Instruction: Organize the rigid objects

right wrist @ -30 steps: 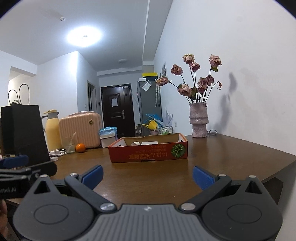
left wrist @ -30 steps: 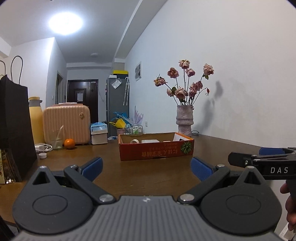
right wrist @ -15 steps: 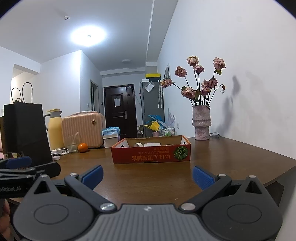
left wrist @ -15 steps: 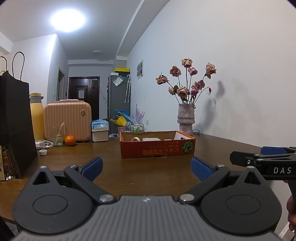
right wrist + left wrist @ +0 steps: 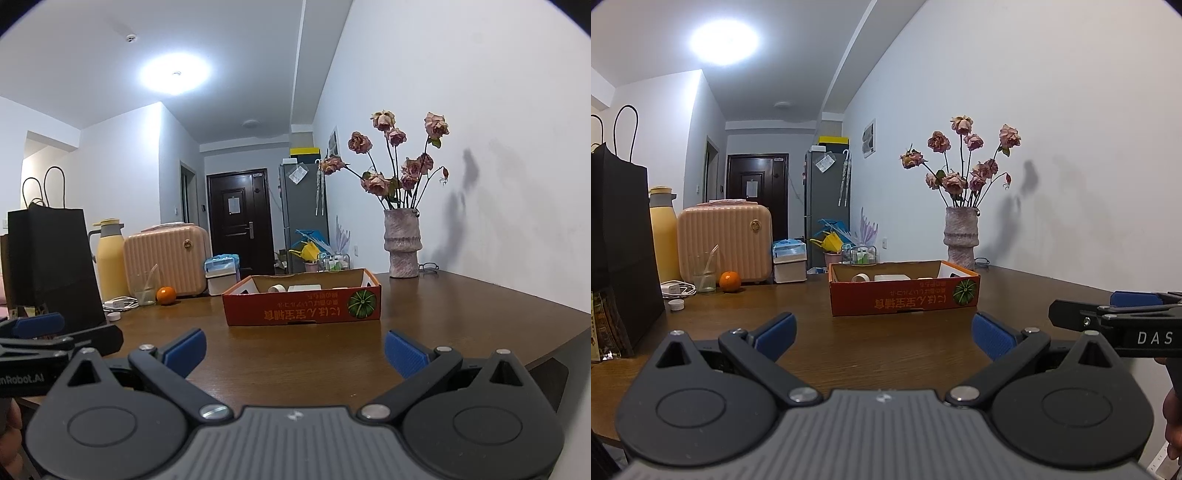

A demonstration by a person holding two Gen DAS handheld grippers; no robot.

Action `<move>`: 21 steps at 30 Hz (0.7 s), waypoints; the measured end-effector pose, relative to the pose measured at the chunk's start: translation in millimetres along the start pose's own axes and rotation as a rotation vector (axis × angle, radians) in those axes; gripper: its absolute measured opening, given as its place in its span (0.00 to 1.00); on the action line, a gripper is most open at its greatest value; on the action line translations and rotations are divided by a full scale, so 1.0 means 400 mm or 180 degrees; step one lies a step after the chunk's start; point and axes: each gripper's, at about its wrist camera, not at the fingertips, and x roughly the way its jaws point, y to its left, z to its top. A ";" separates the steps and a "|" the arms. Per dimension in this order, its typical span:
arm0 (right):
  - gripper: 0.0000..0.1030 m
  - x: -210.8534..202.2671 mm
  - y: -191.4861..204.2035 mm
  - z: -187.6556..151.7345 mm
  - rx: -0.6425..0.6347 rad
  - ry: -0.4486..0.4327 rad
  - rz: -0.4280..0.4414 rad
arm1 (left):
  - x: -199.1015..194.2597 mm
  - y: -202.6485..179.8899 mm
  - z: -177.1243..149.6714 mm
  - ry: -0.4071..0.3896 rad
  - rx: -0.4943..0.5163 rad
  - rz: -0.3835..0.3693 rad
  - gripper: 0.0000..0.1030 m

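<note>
Cardboard box (image 5: 904, 297) sits ahead of both wide-spread tools, well apart.

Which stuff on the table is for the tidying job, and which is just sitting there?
For the job:
- red cardboard box
- roll of tape and white box inside it
- left gripper and right gripper, both open

Just sitting there:
- vase of roses
- orange
- pink suitcase
- yellow flask
- black paper bag
</note>
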 end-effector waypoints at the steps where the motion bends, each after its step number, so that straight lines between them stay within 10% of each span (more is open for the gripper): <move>1: 1.00 0.001 -0.001 0.000 0.0002 0.0001 0.0001 | 0.000 0.000 0.000 0.0000 0.0001 -0.0002 1.00; 21: 1.00 0.009 0.002 -0.004 0.0020 0.0020 -0.0005 | 0.004 0.003 -0.002 0.0006 -0.0007 0.0015 1.00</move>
